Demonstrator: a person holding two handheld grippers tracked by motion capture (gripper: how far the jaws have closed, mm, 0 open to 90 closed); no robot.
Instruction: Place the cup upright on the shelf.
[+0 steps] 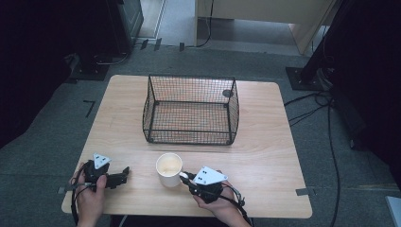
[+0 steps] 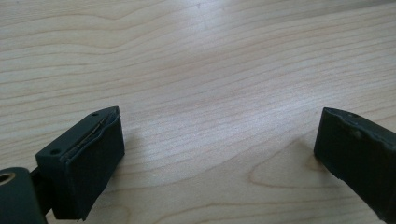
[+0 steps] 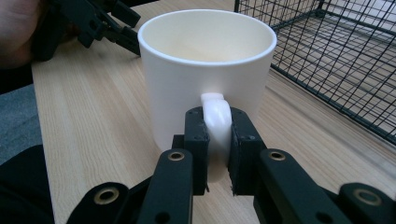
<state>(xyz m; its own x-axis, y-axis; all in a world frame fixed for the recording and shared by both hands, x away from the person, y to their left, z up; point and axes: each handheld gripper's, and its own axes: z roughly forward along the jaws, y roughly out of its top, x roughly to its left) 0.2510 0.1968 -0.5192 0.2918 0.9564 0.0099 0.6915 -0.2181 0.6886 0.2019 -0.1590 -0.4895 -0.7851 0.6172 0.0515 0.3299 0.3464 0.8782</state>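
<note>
right gripper [image 3: 217, 154] jaws pinch white ceramic mug [image 3: 208, 70] by handle, lower centre; handle bottom hidden. left gripper [image 2: 219, 154] jaws wide apart, empty, edges cut off, over pale wood table [image 2: 201, 60].

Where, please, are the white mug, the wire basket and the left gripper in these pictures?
white mug [image 3: 187, 93]: right gripper view, on its outer wall below the rim.
wire basket [image 1: 191, 134]: high view, on its near mesh wall.
left gripper [image 1: 124, 174]: high view, midway between its fingertips.
</note>
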